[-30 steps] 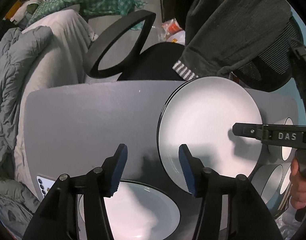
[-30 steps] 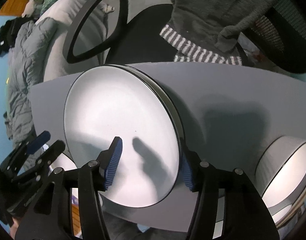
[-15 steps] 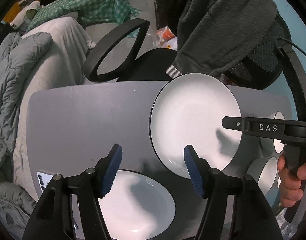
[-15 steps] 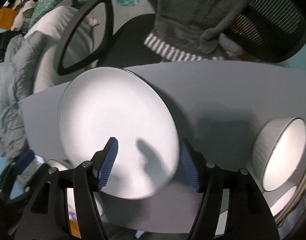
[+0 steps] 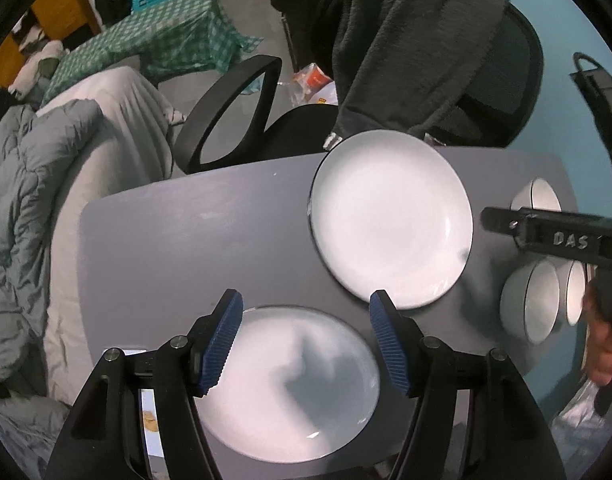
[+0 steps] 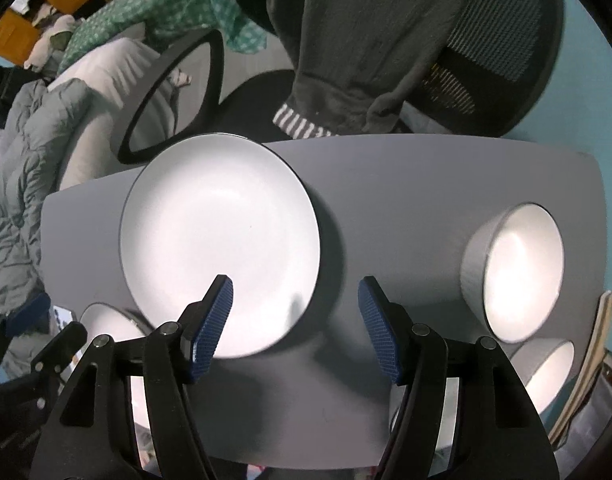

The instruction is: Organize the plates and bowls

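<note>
While both grippers are hovering wide open and holding nothing, a white plate [image 6: 220, 256] with a thin dark rim is lying flat near the far edge of the grey table [image 6: 406, 184]. The left gripper [image 5: 304, 344] is hanging over a second plate [image 5: 290, 396]; the right gripper [image 6: 294, 326] is facing grey-walled, white-lined bowls [image 6: 514, 272] at right.

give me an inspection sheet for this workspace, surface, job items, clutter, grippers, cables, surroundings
Surface: grey table.
Job's things: far plate and near plate lie flat and apart; far bowl and near bowl at the right.
Clutter: phone at the table's near left edge.
Grippers: left gripper open over the near plate; right gripper open, empty.
Cables: black cable behind the right gripper.
Surroundings: office chair, dark sweater, grey duvet.
</note>
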### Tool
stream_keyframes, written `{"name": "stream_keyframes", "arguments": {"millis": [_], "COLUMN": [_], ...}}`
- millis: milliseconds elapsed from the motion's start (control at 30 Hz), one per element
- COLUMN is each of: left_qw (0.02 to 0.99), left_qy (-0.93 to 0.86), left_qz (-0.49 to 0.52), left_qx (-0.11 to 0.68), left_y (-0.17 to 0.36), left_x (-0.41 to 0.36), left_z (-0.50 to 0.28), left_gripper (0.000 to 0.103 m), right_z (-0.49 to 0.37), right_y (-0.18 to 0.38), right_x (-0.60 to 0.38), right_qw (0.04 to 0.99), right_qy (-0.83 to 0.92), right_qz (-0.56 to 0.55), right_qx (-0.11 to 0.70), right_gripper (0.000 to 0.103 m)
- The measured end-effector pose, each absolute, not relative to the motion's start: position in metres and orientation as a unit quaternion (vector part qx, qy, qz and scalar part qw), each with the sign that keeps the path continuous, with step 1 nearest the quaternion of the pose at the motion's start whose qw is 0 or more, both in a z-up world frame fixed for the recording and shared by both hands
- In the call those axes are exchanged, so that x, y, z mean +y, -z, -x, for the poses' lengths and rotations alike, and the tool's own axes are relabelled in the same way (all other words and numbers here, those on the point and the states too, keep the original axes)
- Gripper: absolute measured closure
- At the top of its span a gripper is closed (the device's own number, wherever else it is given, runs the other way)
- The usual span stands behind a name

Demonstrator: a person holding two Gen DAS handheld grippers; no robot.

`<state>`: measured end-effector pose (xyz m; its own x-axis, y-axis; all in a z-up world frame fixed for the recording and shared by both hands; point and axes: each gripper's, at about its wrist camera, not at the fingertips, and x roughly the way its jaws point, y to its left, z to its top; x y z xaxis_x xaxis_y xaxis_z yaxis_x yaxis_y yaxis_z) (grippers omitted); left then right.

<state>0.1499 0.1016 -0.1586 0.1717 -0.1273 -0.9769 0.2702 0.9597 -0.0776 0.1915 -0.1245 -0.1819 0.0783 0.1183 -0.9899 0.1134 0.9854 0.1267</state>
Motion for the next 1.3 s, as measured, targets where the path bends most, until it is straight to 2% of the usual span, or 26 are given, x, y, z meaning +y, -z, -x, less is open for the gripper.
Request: {"name": "stream_keyframes", "arguments": {"millis": [467, 1000, 1300], "left_qw": [0.756, 0.705, 0.683], "left_qy": [0.146, 0.169, 0.185], "left_qz": [-0.094, -0.102, -0.077], "left_qx": [0.631, 0.681, 0.703], "left_y": [0.172, 0.244, 0.264], "left_x": [0.162, 0.208, 0.210], "left_z": [-0.129, -0.126, -0.134], "left_gripper": [0.036, 0.036, 0.036], "right_z": [-0.129, -0.111, -0.109], "right_y": [0.162, 0.218, 0.252], "right_x": [-0.094, -0.036, -0.018], "right_qw": [0.734, 0.694, 0.672], "right_qy": [-0.036, -0.084, -0.100], "right_qz": [-0.101, -0.114, -0.162], "right_qx": [0.671, 0.706, 0.716], "right_gripper": [0.038, 0.038, 0.039]}}
